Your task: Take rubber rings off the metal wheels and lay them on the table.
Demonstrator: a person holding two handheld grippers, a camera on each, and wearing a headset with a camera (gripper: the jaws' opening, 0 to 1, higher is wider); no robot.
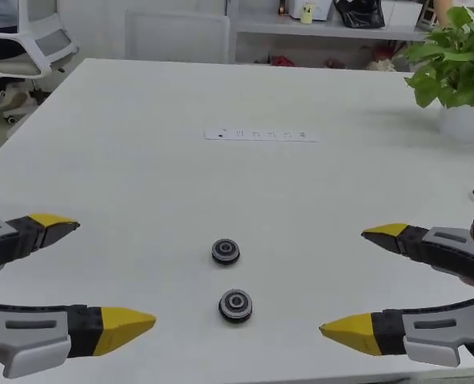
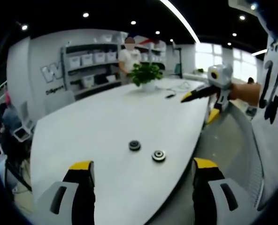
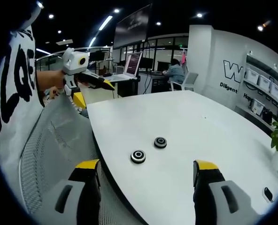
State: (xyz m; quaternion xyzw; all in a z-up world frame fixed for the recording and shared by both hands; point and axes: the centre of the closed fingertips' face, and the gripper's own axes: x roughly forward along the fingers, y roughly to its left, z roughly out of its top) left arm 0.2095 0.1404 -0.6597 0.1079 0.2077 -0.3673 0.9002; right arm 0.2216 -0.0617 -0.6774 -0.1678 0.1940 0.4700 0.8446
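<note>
The nearer wheel (image 1: 235, 306) and the farther wheel (image 1: 226, 251) lie flat on the tabletop (image 1: 141, 168) with their hubs facing up. They are round and dark about the rim, so neither has a long axis. Both sit roughly midway between the left tongs (image 1: 99, 274) and the right tongs (image 1: 351, 280), close together but not touching. The nearer one is about level with the lower jaws. It lies close to the tabletop's front edge, which runs just behind the tongs' tips. Ahead of the tongs the surface is open as far as a white power strip (image 1: 261, 134), with a potted plant (image 1: 455, 68) well beyond the right tongs. Both tongs are spread wide, gripping nothing and touching nothing, clear of the wheels on either side.
</note>
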